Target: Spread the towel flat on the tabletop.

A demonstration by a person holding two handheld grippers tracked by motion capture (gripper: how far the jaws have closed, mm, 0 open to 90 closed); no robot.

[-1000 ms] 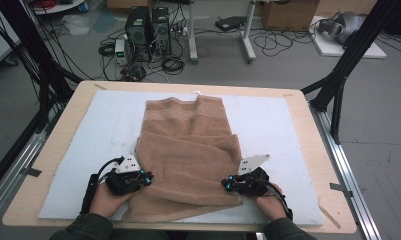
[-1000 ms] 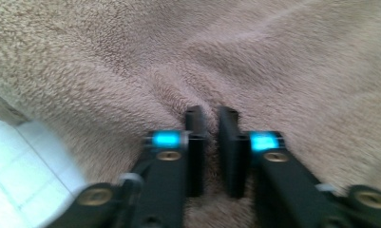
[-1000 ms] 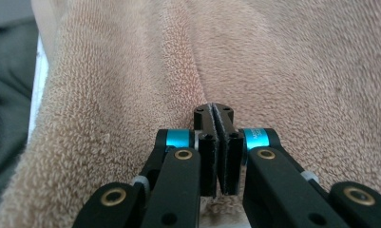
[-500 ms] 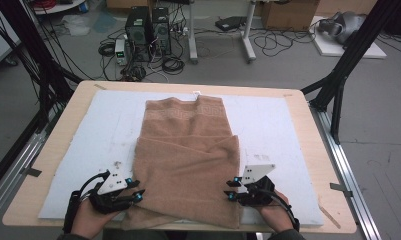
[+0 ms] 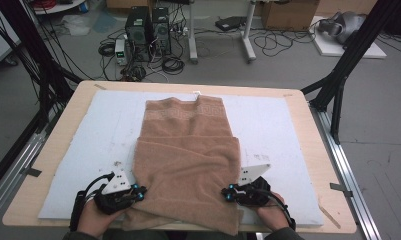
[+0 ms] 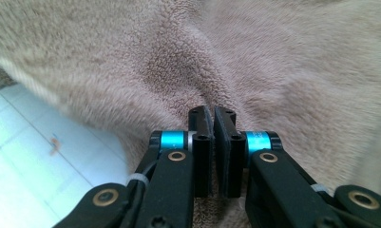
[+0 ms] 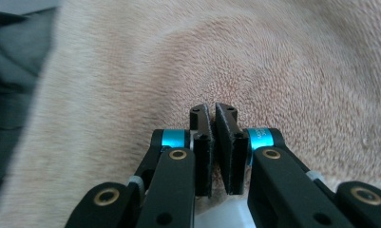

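1. A tan towel (image 5: pixel 188 160) lies lengthwise down the middle of a pale blue mat (image 5: pixel 283 135) that covers most of the wooden worktop (image 5: pixel 48 155). Its far end lies flat near the mat's far edge, with a woven band pattern across it.
2. The near half of the towel is doubled over itself, the fold edge running across at about mid-length. The near end bunches at the worktop's front edge and overhangs it slightly.
3. The left gripper (image 5: pixel 136 192) sits at the towel's near-left edge, held by the person's left hand (image 5: pixel 95 220). In the left gripper view its fingers (image 6: pixel 202 142) are clenched on a pinch of towel pile, with cloth puckering toward them.
4. The right gripper (image 5: pixel 228 194) sits at the near-right edge, held by the right hand (image 5: pixel 270 215). In the right gripper view its fingers (image 7: pixel 226 142) are pressed together on the towel, creases radiating from the pinch.
5. Both grippers are at about the same depth on the worktop, one on each side of the doubled section.
6. Beyond the worktop, computer towers (image 5: pixel 148 27) and loose cables (image 5: pixel 288 40) rest on the floor.
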